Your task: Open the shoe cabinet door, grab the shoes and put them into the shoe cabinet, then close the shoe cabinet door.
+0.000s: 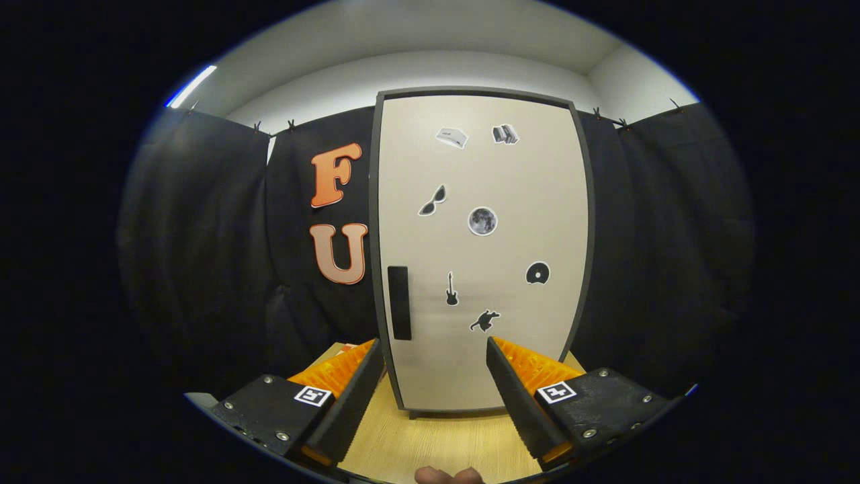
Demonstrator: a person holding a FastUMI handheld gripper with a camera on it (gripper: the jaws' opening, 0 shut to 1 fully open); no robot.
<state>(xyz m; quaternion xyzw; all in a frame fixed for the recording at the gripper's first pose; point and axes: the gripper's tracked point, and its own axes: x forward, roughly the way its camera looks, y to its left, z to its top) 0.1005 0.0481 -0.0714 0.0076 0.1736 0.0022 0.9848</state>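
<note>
The shoe cabinet (480,249) stands upright on the wooden table straight ahead of me. Its beige door is shut, framed in dark grey, with several small stickers on it. A black vertical handle (399,302) sits near the door's left edge, low down. My gripper (433,353) is open, its black and orange fingers (349,390) spread wide with nothing between them. The tips hang a short way in front of the lower part of the door, not touching it. The handle lies just above and slightly right of the left fingertip.
The light wooden tabletop (437,444) runs from under the fingers to the cabinet's foot. Black cloth walls close in behind and on both sides of the cabinet. A fingertip of the person's hand (447,476) shows at the near edge.
</note>
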